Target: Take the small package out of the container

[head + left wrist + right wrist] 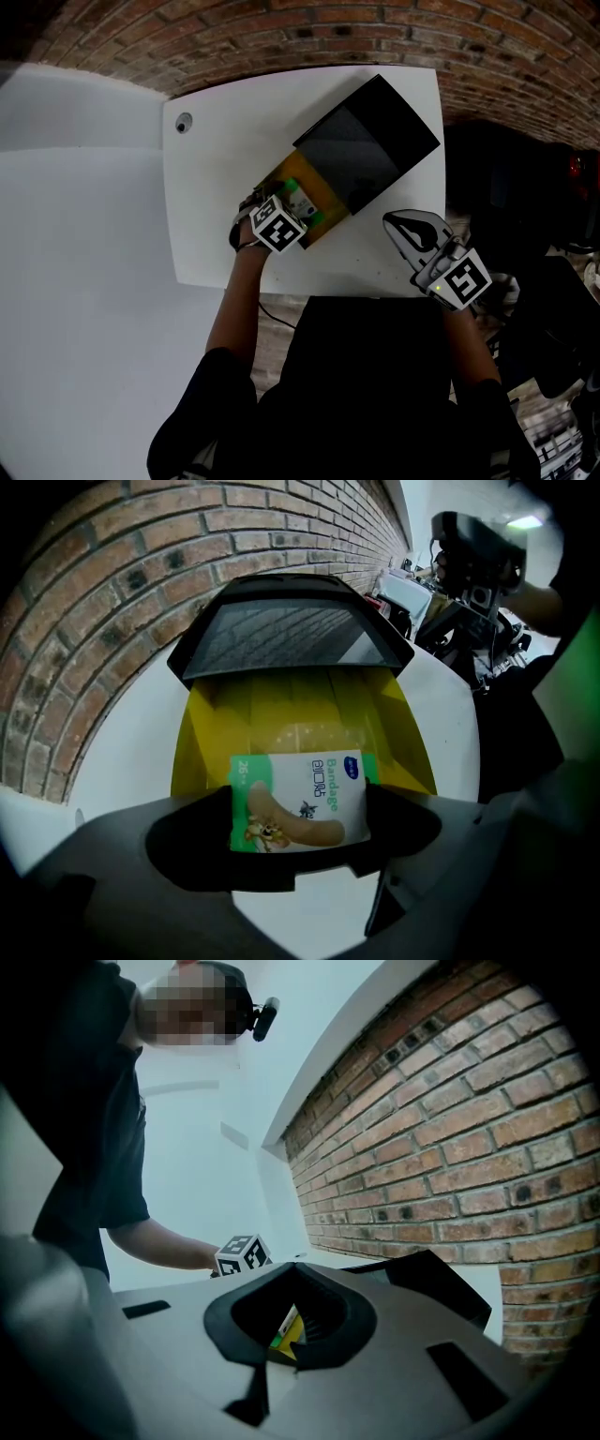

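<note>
- The left gripper [292, 212] has its fingers [199, 825] clamped on the small package [298, 799], at the mouth of the yellow container [291, 714] under its open black lid [281, 635].
- The package is white and green, printed "Bandage", "26" and "创口贴".
- The right gripper [398, 225] has its fingers closed on nothing, over the white desk [216, 187] to the container's right.

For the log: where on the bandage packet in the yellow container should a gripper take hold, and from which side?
Its two side edges, from the open near end of the yellow container. The bandage packet is flat and sits at that opening; the dark lid covers the far end. The left gripper is shut on it this way.
</note>
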`<state>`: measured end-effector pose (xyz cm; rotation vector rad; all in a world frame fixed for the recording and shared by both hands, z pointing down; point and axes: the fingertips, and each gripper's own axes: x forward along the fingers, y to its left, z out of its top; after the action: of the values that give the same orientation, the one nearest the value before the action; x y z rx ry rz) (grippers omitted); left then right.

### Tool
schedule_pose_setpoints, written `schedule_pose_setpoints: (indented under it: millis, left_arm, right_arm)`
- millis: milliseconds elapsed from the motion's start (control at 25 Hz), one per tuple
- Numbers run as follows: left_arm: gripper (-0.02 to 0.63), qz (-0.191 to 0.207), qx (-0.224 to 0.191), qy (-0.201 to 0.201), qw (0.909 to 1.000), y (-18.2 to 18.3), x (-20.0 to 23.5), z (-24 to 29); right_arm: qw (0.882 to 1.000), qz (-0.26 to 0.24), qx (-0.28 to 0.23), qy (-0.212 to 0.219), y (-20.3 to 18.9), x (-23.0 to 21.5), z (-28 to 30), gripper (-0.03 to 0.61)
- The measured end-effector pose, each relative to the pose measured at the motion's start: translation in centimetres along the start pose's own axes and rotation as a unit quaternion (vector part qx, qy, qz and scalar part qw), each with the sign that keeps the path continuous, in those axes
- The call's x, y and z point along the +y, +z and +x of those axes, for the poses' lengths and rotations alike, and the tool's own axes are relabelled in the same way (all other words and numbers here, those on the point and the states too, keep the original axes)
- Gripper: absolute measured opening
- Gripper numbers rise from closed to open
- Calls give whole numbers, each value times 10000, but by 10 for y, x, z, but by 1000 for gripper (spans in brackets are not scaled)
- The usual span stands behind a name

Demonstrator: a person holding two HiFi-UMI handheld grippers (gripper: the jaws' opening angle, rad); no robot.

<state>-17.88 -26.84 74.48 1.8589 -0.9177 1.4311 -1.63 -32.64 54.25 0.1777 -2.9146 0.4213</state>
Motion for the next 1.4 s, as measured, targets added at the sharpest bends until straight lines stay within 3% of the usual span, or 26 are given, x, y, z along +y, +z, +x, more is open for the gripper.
schedule_pose_setpoints:
  millis: [560,760,1120,1400]
  left_arm:
    - [462,100,-798,50,9967,20,-11,-45]
    - [460,18,-1332,114,9910,34,-11,-77]
    - [460,77,-2721,355,9616,65,-13,-142]
    - [460,252,-3894,468,9195,89,-23,-202]
  right_arm:
    - [9990,-351,-267,106,25,20,-2,6]
    - [9985,-441,-297,111,37,28,-4,6]
    - [9947,-779,-666,70,78,38,-6,6]
    - [9879,-1249,-921,69,119,48,-13,6]
